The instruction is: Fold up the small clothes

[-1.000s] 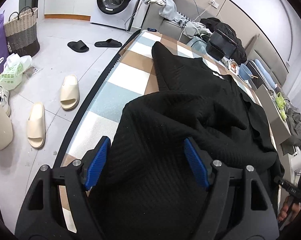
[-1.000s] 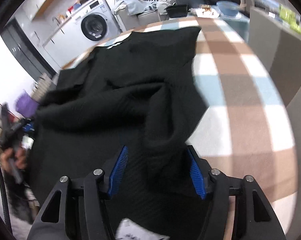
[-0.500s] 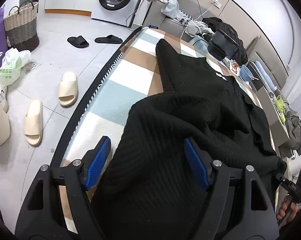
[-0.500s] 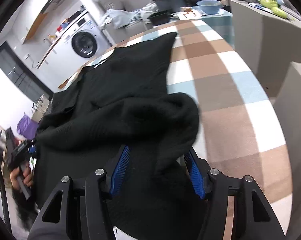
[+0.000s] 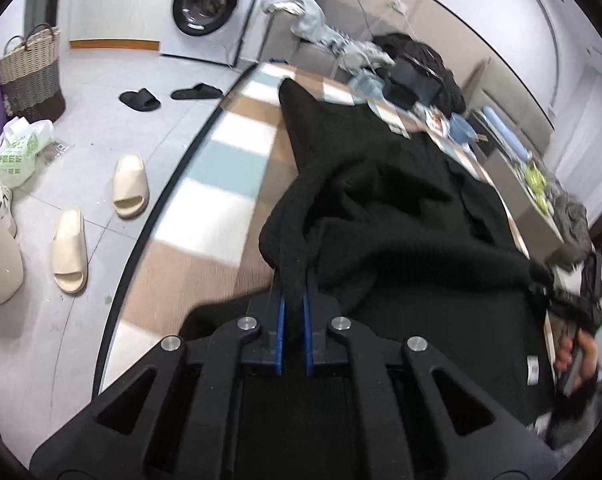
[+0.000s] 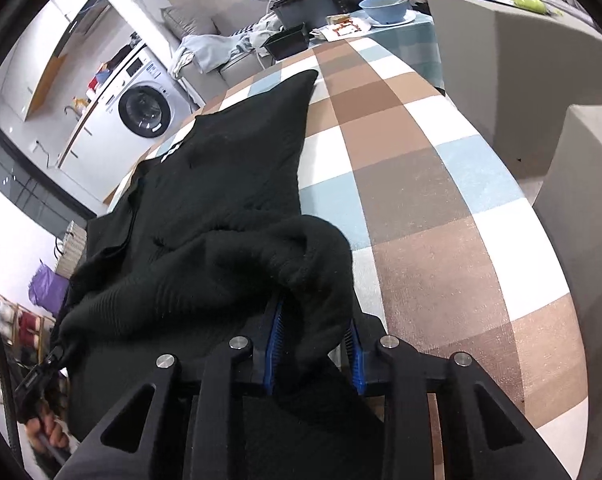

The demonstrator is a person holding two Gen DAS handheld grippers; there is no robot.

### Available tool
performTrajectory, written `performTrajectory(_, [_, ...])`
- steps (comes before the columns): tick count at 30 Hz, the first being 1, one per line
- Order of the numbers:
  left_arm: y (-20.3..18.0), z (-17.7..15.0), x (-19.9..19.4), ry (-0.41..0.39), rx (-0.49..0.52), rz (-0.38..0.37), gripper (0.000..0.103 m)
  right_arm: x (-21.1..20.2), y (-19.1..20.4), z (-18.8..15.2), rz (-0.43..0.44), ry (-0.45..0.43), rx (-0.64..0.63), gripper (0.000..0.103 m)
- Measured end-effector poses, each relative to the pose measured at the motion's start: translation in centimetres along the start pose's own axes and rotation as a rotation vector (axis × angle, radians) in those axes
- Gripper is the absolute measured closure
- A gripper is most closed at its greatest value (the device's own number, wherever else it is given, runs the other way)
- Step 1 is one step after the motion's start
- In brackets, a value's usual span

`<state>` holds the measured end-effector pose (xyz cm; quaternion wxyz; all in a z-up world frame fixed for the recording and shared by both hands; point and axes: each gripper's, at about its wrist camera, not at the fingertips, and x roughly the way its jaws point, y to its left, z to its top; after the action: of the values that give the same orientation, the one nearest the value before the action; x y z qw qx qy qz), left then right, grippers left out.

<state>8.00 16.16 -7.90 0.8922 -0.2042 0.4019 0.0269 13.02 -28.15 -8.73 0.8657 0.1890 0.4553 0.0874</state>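
A black knitted sweater (image 5: 401, 216) is spread lengthwise over a checked table (image 6: 441, 208), its long axis running from the near edge, where both grippers work, away toward the far end by the washing machine (image 5: 205, 4). The left gripper (image 5: 293, 300) is seen pressed together on a bunched fold at the near left edge of the sweater; its jaws have just been closing, and the cloth is pinched between the blue pads. The right gripper (image 6: 313, 340) has also just been closing, and a thick roll of the same hem is caught between its pads, which stand a little apart around the bulk. The rest of the garment lies ahead of both grippers, so a fold would be judged to carry the near hem forward along that axis. The hem between the two grips is partly hidden by the gripper bodies. In the left view, blur is noted, and how many layers are held cannot be told.
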Motion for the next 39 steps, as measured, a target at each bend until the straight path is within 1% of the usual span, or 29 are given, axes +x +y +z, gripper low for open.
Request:
performTrajectory(3, [-0.7,-1.2,-0.4,0.030,0.058,-0.006,0.099,-0.1,0.3,-0.4,0.009,0.001,-0.015,0.075])
performTrajectory(6, [-1.9,-2.8,-0.3,0.080,0.148,0.013,0.099,-0.2,0.5,-0.8,0.001,0.002,-0.031,0.074])
performTrajectory(8, [-2.1,-3.4,-0.3,0.101,0.174,0.020,0.098,-0.3,0.5,-1.1,0.008,0.002,-0.042,0.072])
performTrajectory(9, [-1.8,-3.7,-0.4,0.108,0.165,0.022,0.098,-0.4,0.5,-1.2,0.013,0.001,-0.045,0.072])
performTrajectory(12, [-0.4,-3.6,-1.3,0.104,0.094,-0.018,0.097,-0.5,0.3,-1.5,0.030,0.006,-0.055,0.072])
performTrajectory(14, [0.1,-3.2,-1.9,0.087,0.059,-0.023,0.091,-0.5,0.5,-1.6,0.042,0.008,-0.065,0.072])
performTrajectory(15, [0.0,-2.9,-2.1,0.067,0.053,-0.023,0.084,-0.4,0.8,-1.6,0.052,0.005,-0.077,0.074])
performTrajectory(16, [0.0,-2.5,-2.2,0.054,0.051,-0.020,0.069,-0.5,1.0,-1.6,0.063,0.000,-0.087,0.077])
performTrajectory(17, [0.0,-2.0,-2.2,0.043,0.046,-0.017,0.062,-0.5,1.2,-1.6,0.079,-0.003,-0.101,0.088])
performTrajectory(18, [-0.1,-1.6,-2.1,0.028,0.039,-0.021,0.055,-0.5,1.6,-1.6,0.096,0.000,-0.118,0.096])
performTrajectory(20, [-0.3,-1.0,-1.8,0.010,0.035,-0.039,0.055,-1.3,1.9,-1.3,0.151,-0.023,-0.134,0.098])
performTrajectory(21, [-0.3,-0.6,-1.7,-0.001,0.032,-0.042,0.055,-2.4,1.7,-0.9,0.152,-0.071,-0.129,0.098])
performTrajectory(22, [-0.2,-0.3,-1.6,-0.007,0.023,-0.036,0.055,-2.9,1.3,-0.5,0.125,-0.097,-0.115,0.098])
performTrajectory(23, [-0.1,0.0,-1.5,-0.008,0.009,-0.034,0.055,-3.4,0.8,0.1,0.077,-0.122,-0.092,0.098])
performTrajectory(24, [0.1,0.3,-1.4,-0.004,-0.005,-0.041,0.055,-3.6,0.2,0.6,-0.006,-0.128,-0.072,0.096])
performTrajectory(25, [0.4,0.5,-1.2,0.004,-0.018,-0.042,0.055,-3.7,0.1,0.8,-0.054,-0.120,-0.068,0.091])
performTrajectory(26, [0.5,0.7,-1.1,0.005,-0.028,-0.041,0.055,-3.7,0.2,0.8,-0.084,-0.116,-0.074,0.087])
performTrajectory(27, [0.7,0.8,-1.3,0.001,-0.033,-0.034,0.055,-4.1,0.5,0.4,-0.090,-0.122,-0.089,0.084])
performTrajectory(28, [0.8,0.9,-1.4,-0.002,-0.034,-0.024,0.055,-4.4,0.9,0.0,-0.072,-0.126,-0.100,0.081])
performTrajectory(29, [0.9,0.8,-1.7,-0.005,-0.029,-0.016,0.055,-4.7,1.2,-0.5,-0.050,-0.123,-0.111,0.073])
performTrajectory(30, [1.0,0.7,-2.0,-0.009,-0.023,-0.012,0.053,-4.9,1.5,-1.2,-0.041,-0.115,-0.121,0.067])
performTrajectory(33, [1.3,-0.2,-2.9,-0.016,-0.006,0.002,0.041,-5.4,1.8,-3.2,-0.029,-0.105,-0.143,0.063])
performTrajectory(34, [1.4,-0.8,-3.3,-0.014,0.003,0.007,0.039,-5.4,1.8,-3.7,-0.022,-0.101,-0.143,0.062])
performTrajectory(36, [1.5,-1.8,-3.6,-0.001,0.021,0.015,0.037,-5.5,1.5,-4.9,-0.017,-0.095,-0.133,0.060])
performTrajectory(39, [1.8,-3.6,-3.8,0.029,0.060,0.038,0.037,-5.5,1.2,-6.8,-0.002,-0.081,-0.128,0.060])
